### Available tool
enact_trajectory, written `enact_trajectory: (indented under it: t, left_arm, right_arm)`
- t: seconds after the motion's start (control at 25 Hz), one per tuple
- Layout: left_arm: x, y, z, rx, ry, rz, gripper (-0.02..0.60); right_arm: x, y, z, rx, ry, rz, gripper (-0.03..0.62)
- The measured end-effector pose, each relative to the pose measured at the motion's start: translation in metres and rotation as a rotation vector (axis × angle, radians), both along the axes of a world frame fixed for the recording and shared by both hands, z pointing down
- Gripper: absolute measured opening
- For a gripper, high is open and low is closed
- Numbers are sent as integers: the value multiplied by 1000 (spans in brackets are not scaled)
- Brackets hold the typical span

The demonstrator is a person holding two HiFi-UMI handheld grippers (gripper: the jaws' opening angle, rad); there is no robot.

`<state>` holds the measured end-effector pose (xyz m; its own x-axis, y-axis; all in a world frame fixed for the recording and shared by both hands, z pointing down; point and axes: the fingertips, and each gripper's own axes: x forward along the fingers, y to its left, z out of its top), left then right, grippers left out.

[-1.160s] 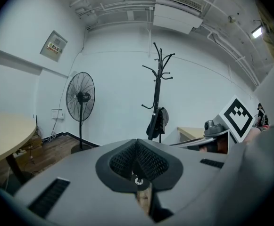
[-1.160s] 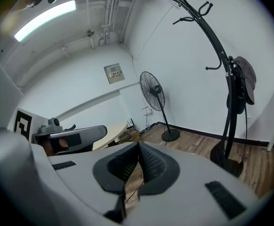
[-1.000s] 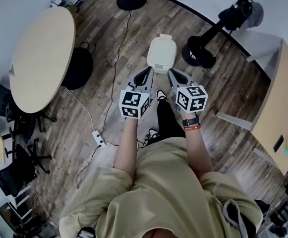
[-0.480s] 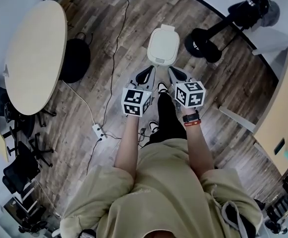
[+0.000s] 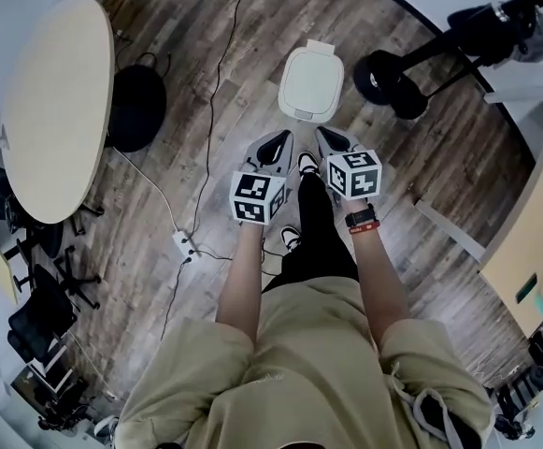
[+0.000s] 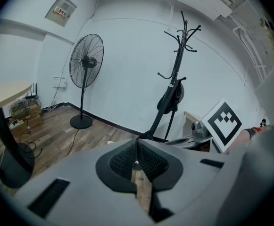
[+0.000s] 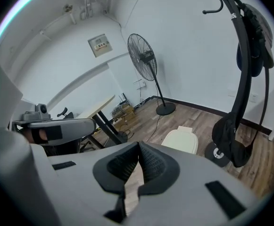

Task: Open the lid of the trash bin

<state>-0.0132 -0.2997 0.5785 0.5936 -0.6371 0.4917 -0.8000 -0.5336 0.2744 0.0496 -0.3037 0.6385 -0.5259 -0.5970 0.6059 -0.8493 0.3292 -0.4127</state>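
Short of the trash bin, its lid down, left tool and right tool hang pinched shut, empty. Risk: closed tips skid off smooth lid, shoving bin away.

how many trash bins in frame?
1. White trash bin on the wood floor, lid down, beside the black coat-rack base. Another could sit unseen under the round table.

Shows the left gripper, jaws pressed together (nothing between them), facing a standing fan and a coat rack.
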Motion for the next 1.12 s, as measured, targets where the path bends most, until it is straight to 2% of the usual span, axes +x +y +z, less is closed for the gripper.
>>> enact_trajectory:
  t: [0.4,0.8,1.12]
  left_arm:
    - [-2,-33,59,-45,3,-34,23]
    - [-12,-41,119,-79,5,-48,23]
    - [-27,-48,161,-85,5,-56,23]
  right_arm:
    - [-6,-28,86,-83,20,-58,15]
    - [-21,-44,157,-118,72,-140,15]
    - [-28,-56,206,-130,103,-165,15]
